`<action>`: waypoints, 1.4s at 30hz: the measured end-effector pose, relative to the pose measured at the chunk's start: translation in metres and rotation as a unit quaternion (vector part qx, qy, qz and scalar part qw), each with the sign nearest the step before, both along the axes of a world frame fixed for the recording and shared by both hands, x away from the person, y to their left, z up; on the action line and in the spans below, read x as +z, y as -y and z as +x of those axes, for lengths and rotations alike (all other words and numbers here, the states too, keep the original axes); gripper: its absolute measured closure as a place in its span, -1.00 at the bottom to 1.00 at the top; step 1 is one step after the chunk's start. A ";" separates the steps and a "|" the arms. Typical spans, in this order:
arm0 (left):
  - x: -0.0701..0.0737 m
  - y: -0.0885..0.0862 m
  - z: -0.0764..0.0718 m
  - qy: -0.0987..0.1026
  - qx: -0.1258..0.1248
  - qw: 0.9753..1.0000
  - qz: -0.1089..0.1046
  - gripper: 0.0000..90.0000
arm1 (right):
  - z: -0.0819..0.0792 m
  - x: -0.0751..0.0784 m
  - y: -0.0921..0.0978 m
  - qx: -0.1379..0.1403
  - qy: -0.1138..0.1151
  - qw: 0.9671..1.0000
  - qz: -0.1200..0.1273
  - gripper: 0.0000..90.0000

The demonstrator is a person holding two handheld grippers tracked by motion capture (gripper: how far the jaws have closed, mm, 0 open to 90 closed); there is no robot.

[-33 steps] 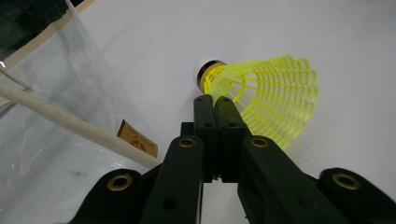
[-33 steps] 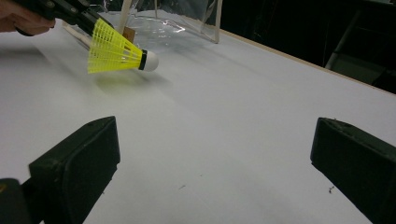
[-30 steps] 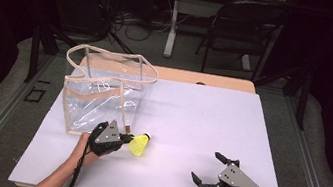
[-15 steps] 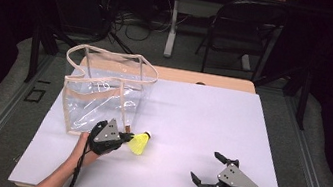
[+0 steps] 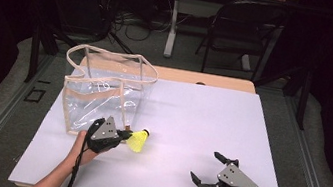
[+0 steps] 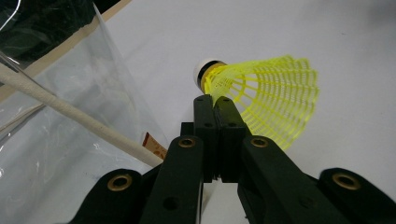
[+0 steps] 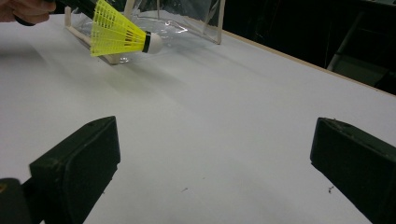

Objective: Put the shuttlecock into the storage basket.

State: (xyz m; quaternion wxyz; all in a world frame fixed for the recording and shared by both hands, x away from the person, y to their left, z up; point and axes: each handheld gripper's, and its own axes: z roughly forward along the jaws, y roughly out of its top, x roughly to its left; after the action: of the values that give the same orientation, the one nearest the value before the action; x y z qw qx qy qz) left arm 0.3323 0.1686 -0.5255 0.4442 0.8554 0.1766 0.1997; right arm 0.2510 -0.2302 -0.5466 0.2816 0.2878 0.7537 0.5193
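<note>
1. Between the left gripper's (image 5: 120, 135) closed jaws sits the skirt of one yellow shuttlecock (image 5: 138, 140), pinched at its edge, with the white cork pointing away from the hand.
2. Just beside that gripper, on its far left side, stands one clear bag (image 5: 101, 94) with cream trim; its wall is close to the jaws, and I cannot tell whether they touch.
3. Well apart, toward the near right of the table (image 5: 201, 119), the right gripper (image 5: 204, 166) rests with jaws spread wide, holding nothing.
4. Two grippers, one shuttlecock, one bag.
</note>
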 end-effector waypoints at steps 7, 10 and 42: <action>0.006 -0.001 0.000 0.003 0.002 1.000 -0.006 0.98 | -0.001 0.001 0.000 0.000 0.002 1.000 0.001 -0.97; 0.007 0.000 0.001 0.000 0.001 1.000 -0.011 0.98 | 0.000 0.000 0.000 0.000 0.002 1.000 0.001 -0.97; 0.033 0.004 0.010 0.009 -0.001 0.999 -0.051 0.98 | 0.000 -0.001 0.001 0.000 -0.002 1.000 0.002 -0.97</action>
State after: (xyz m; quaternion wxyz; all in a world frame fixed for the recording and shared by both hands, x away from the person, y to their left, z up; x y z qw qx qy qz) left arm 0.3420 0.1646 -0.4920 0.4889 0.8299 0.1817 0.1982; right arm 0.2515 -0.2311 -0.5472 0.2802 0.2894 0.7532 0.5200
